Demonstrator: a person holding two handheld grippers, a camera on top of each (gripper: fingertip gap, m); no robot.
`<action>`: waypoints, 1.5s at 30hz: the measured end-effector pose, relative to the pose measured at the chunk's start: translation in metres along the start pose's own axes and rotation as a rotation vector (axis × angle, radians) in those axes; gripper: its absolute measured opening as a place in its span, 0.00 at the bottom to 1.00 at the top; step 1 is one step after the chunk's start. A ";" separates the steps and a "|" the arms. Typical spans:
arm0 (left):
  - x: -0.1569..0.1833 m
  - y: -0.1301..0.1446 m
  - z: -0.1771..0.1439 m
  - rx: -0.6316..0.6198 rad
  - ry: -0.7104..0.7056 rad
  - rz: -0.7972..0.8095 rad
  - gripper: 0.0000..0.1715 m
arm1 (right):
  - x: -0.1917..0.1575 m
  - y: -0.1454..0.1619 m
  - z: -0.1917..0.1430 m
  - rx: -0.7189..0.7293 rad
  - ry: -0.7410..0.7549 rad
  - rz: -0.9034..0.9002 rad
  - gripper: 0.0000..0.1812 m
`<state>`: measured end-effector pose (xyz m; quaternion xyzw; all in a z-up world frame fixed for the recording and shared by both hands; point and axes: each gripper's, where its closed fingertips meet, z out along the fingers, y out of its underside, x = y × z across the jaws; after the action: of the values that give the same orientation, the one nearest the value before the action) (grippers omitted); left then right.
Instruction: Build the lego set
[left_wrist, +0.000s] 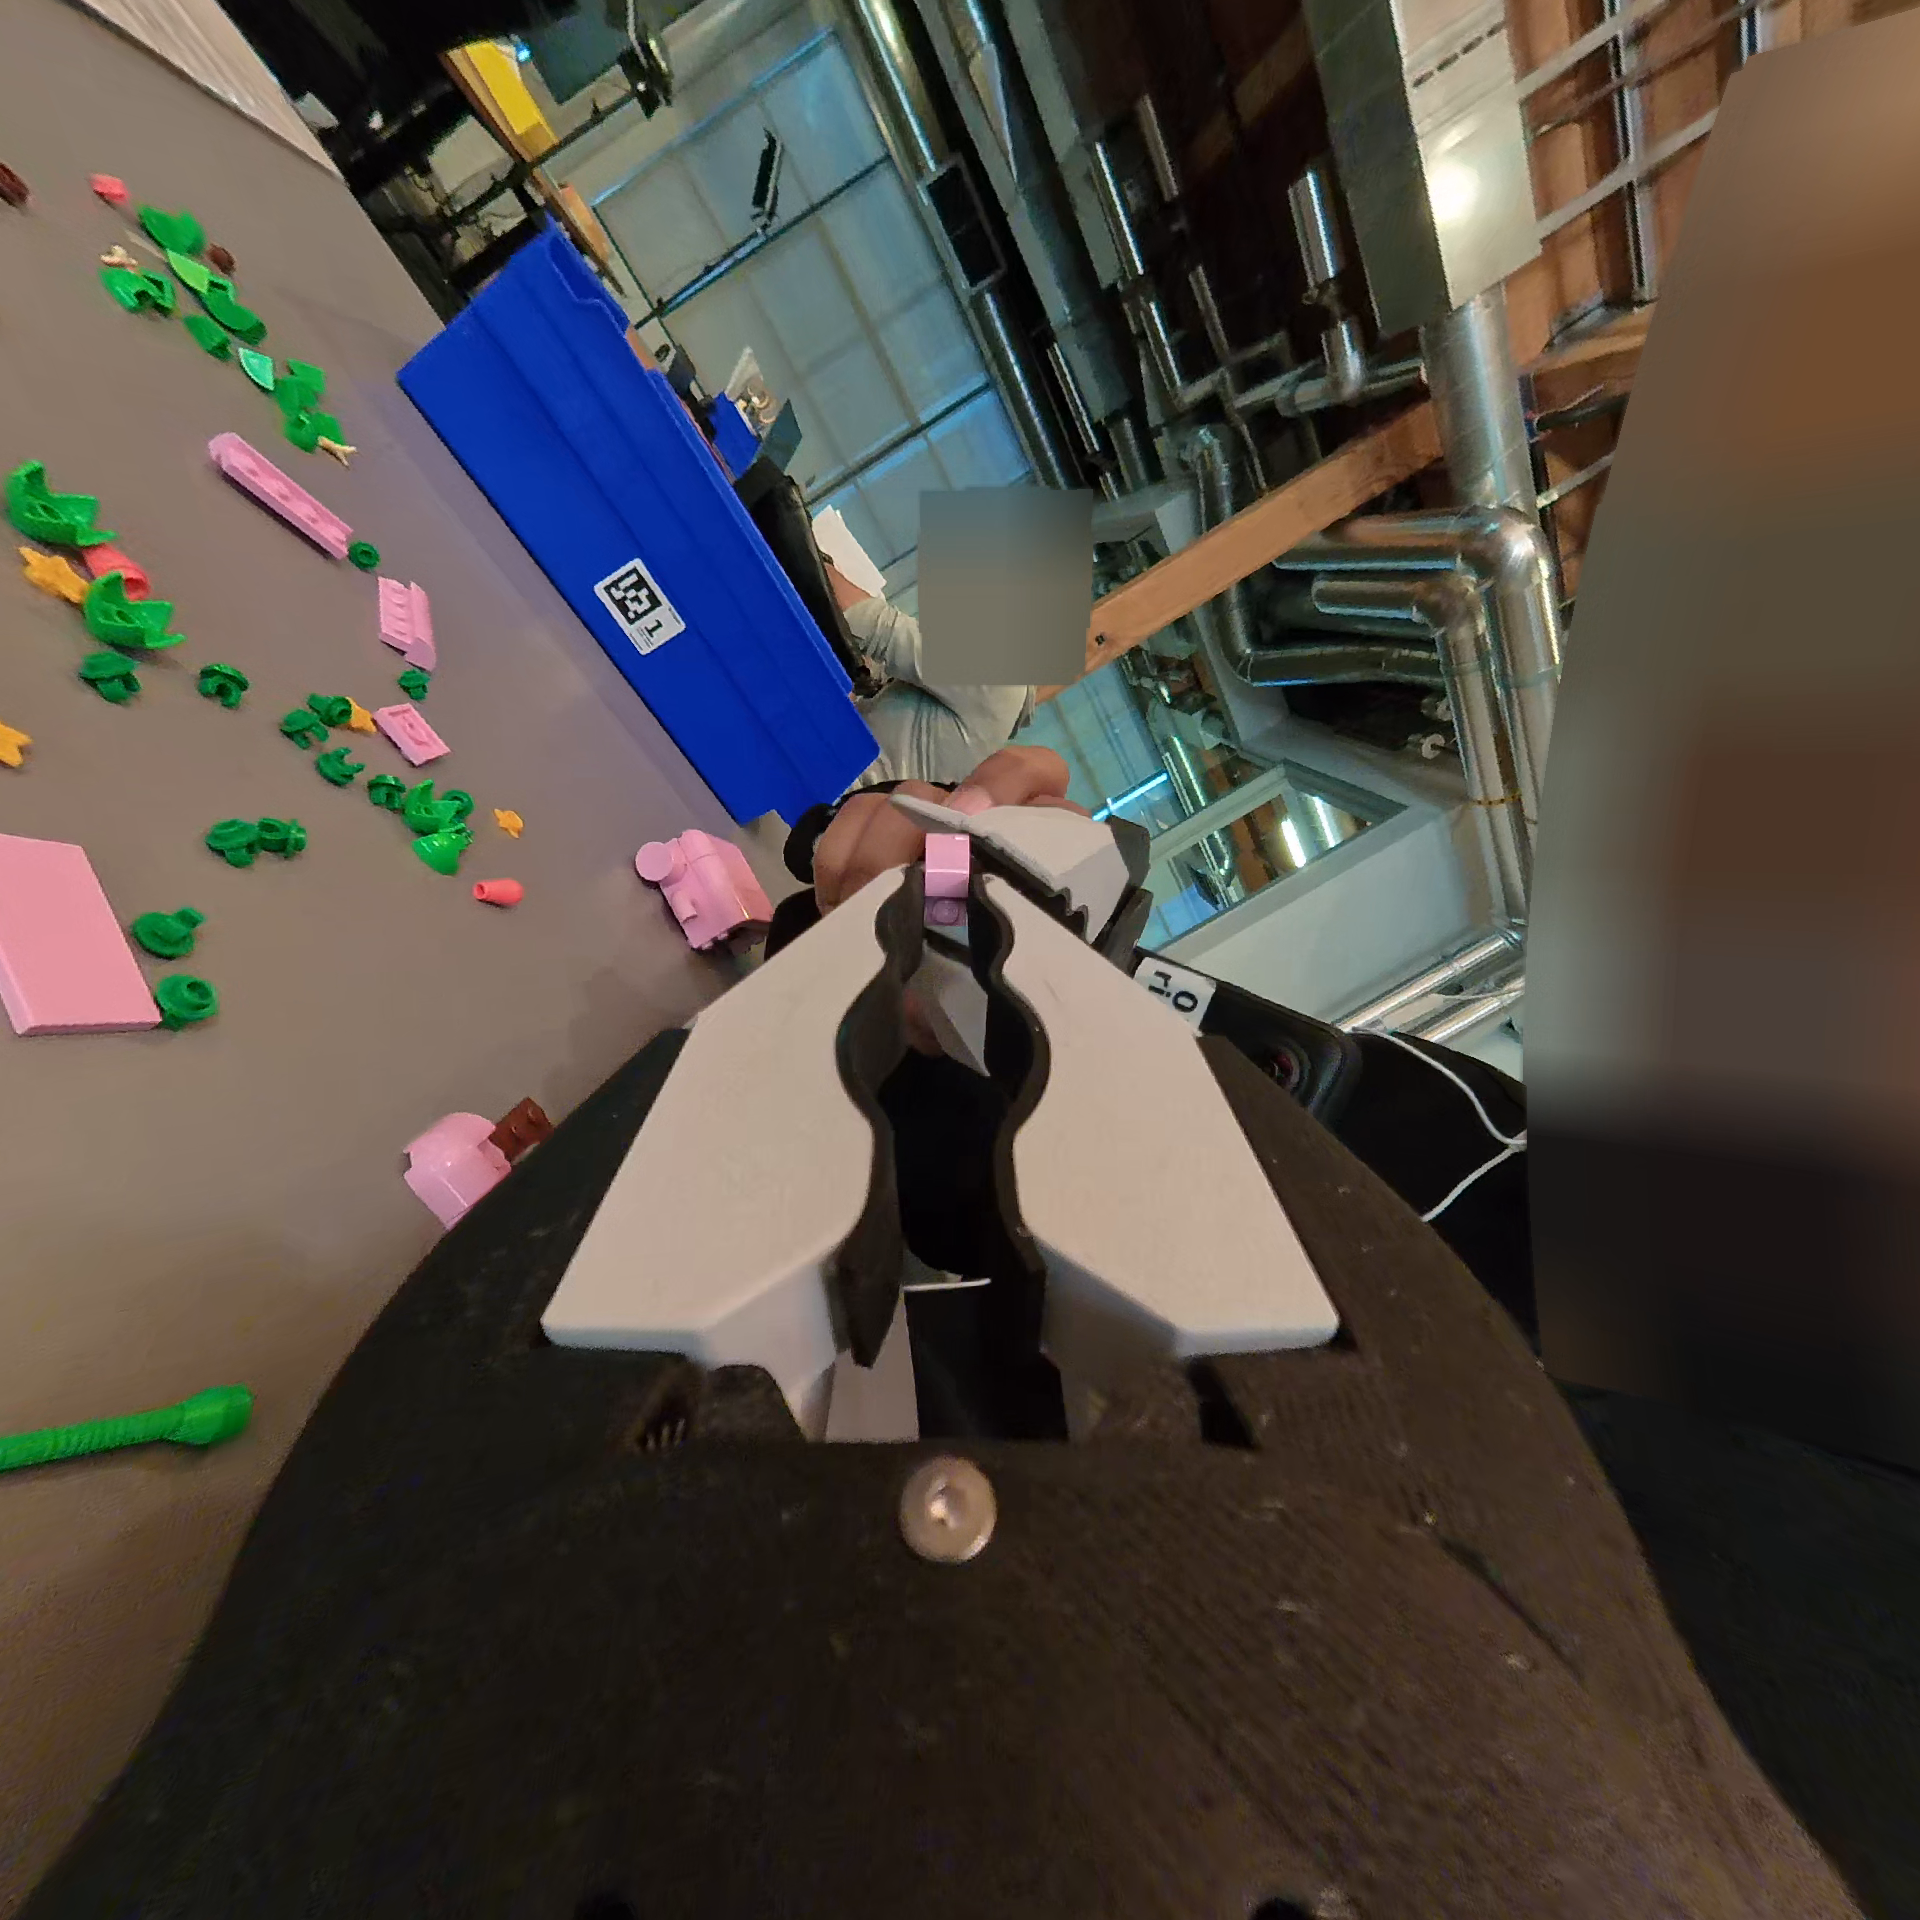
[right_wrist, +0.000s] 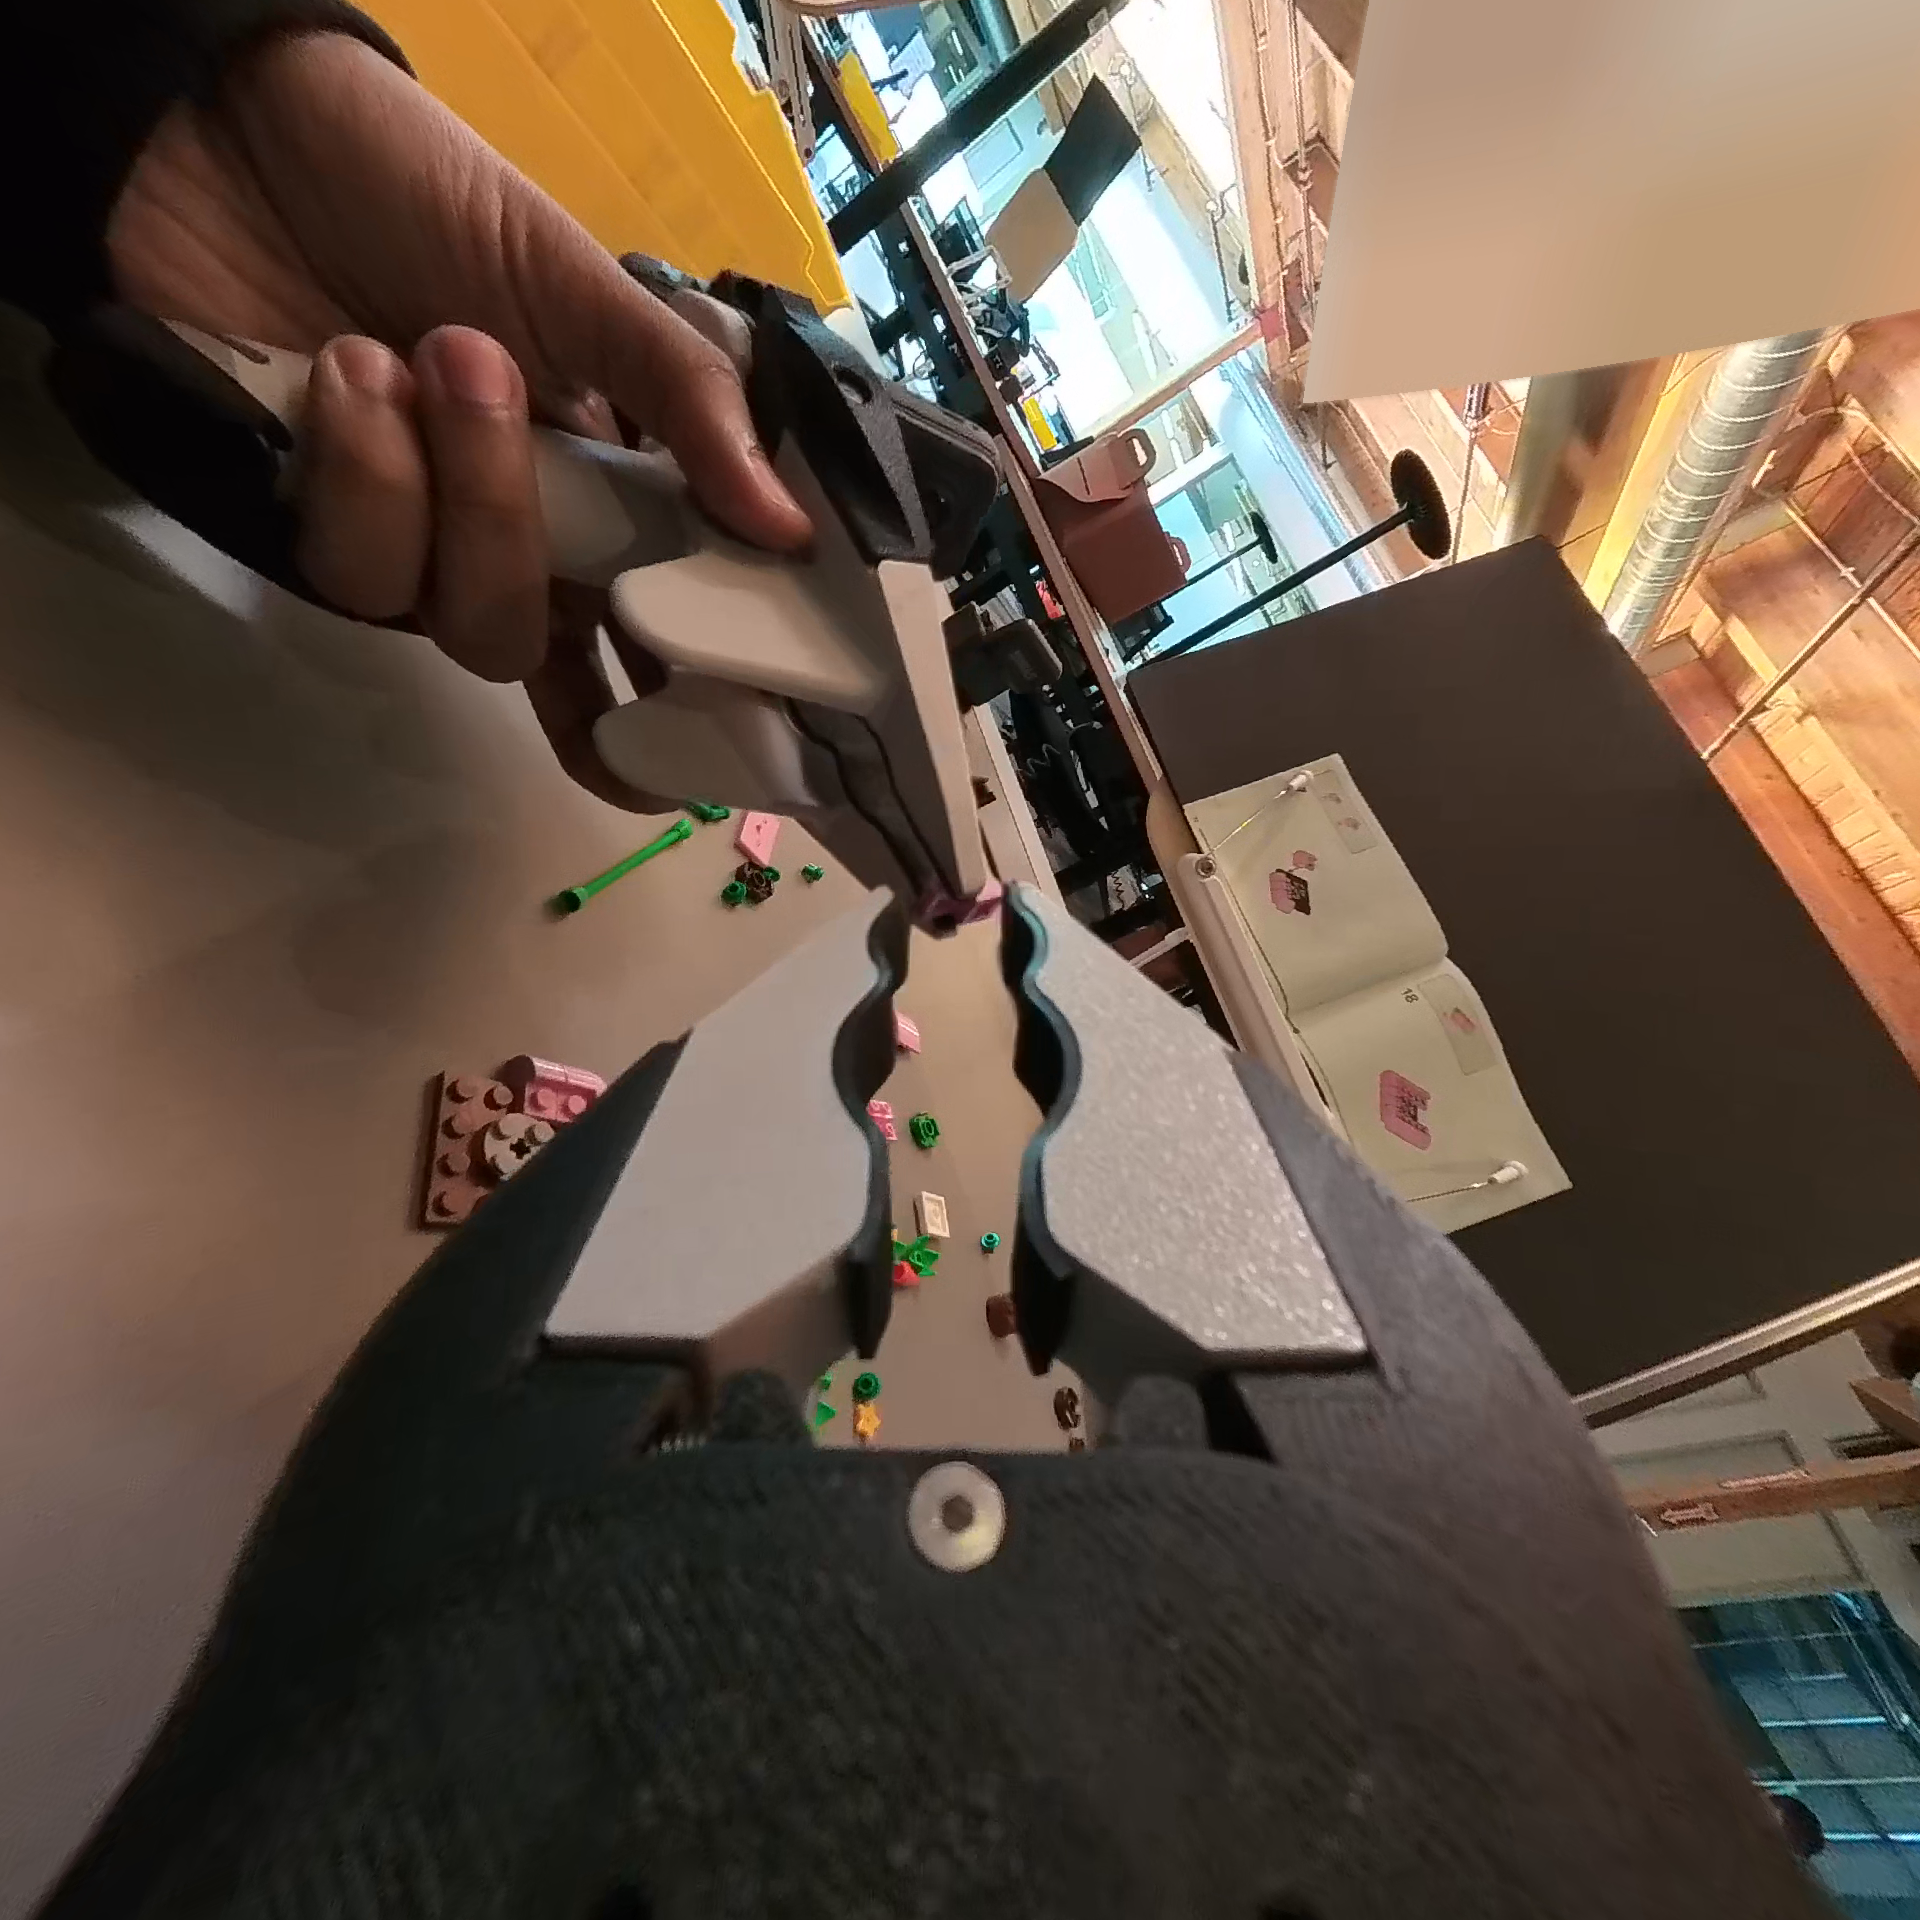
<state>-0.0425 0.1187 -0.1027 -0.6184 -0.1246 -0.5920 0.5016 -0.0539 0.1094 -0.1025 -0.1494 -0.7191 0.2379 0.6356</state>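
My left gripper (left_wrist: 940, 896) is shut on a small pink Lego piece (left_wrist: 948, 868) and holds it in the air above the grey table (left_wrist: 364, 1039). In the right wrist view the left gripper (right_wrist: 940, 883) comes in from the upper left, held by a hand (right_wrist: 436, 312). My right gripper (right_wrist: 948, 914) is open, with its tips on either side of the same pink piece (right_wrist: 964, 912). The right finger seems to touch it. The right gripper also shows in the left wrist view (left_wrist: 1003, 836), just beyond the piece.
Several loose green leaf pieces (left_wrist: 125, 613), a pink plate (left_wrist: 57, 935), a pink sub-assembly (left_wrist: 696, 883) and a green stalk (left_wrist: 156, 1423) lie on the table. A blue bin (left_wrist: 623, 540) stands at its far edge. A brown plate with pink bricks (right_wrist: 468, 1143) and an open instruction booklet (right_wrist: 1371, 997) show in the right wrist view.
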 end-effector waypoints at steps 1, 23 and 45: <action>0.000 0.001 0.001 -0.006 -0.002 0.002 0.02 | -0.001 0.000 0.000 0.000 -0.003 -0.001 0.08; -0.014 -0.005 -0.016 -0.138 -0.469 0.942 0.22 | -0.009 0.007 -0.003 0.104 -0.740 1.516 0.02; -0.067 0.043 -0.032 -0.585 -0.580 1.139 0.03 | -0.025 0.041 0.003 -0.067 -0.701 1.488 0.14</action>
<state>-0.0473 0.1035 -0.1868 -0.8299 0.2544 -0.0578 0.4932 -0.0569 0.1304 -0.1452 -0.5229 -0.5955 0.6081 0.0456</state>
